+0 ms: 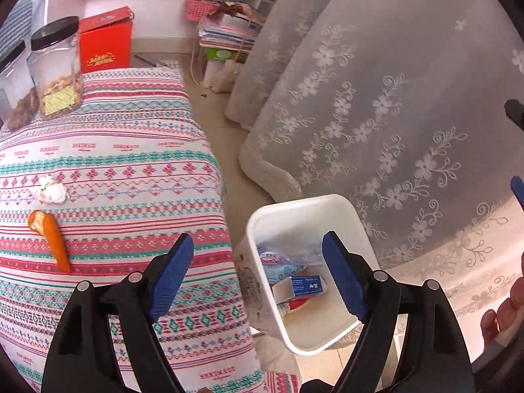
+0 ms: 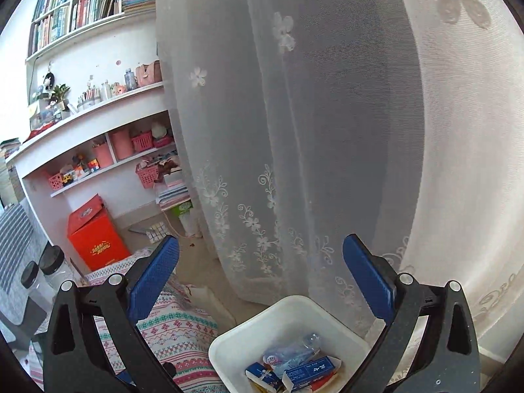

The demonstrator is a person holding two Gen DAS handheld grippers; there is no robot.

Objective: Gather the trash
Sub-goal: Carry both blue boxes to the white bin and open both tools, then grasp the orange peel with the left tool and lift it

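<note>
While my left tongs point(image 1: 257, 273) hang spread and empty above the white bin point(image 1: 258, 222), my right tongs point(image 2: 260, 273) gape too — nothing pinched. Both tilt downward. Boxes point(image 1: 306, 285) and wrappers lie inside the bin; an orange peel point(image 1: 54, 239) and crumpled tissue point(image 1: 50, 190) sit on the patterned bench point(image 1: 131, 170) — lace curtain point(image 1: 376, 114) behind.

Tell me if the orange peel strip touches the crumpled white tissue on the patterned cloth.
Apart. The left wrist view shows patterned cloth between orange peel strip and crumpled white tissue.
</note>
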